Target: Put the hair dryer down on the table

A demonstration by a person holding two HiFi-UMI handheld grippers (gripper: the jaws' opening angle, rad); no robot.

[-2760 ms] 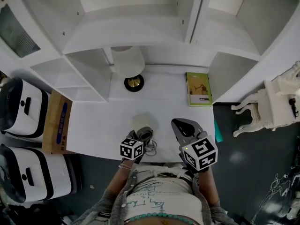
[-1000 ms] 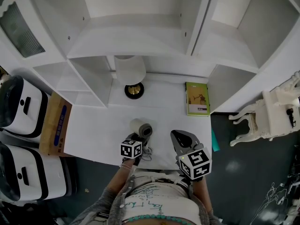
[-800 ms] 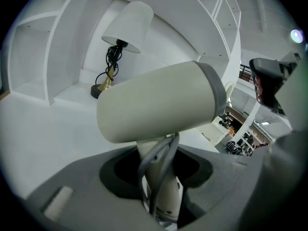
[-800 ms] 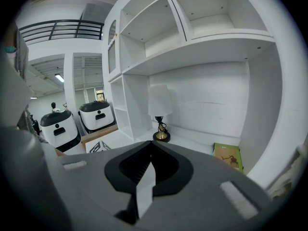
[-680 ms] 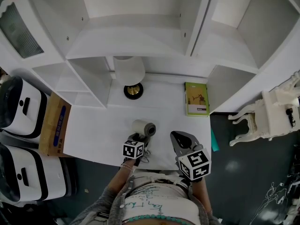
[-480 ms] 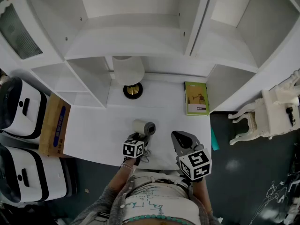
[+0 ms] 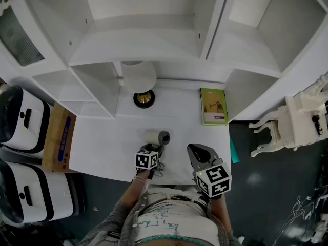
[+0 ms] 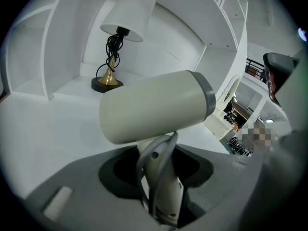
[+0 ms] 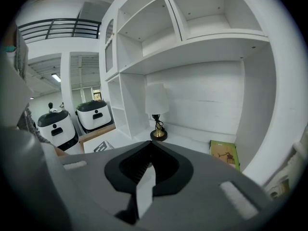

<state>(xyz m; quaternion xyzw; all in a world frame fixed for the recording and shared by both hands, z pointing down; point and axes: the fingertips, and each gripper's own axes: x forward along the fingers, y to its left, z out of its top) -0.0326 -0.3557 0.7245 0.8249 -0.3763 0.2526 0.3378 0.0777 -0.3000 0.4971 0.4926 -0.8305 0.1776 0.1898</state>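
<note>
the hair dryer (image 7: pixel 156 137), handle still clamped in the left hand-held gripper (image 7: pixel 151 148), has turned its barrel rightward over the white counter (image 7: pixel 102 142), so setting down looks near; the right hand-held gripper (image 7: pixel 197 153) hangs clenched and empty

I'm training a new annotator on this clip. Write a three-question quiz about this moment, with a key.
1. True or false: the left gripper grips the hair dryer by its barrel.
2. What lies at the right rear of the table? A) a kettle B) a green book C) a mug
3. Fill in: the jaws of the right gripper hold ____.
Key: 1 false, by its handle; 2 B; 3 nothing.
</note>
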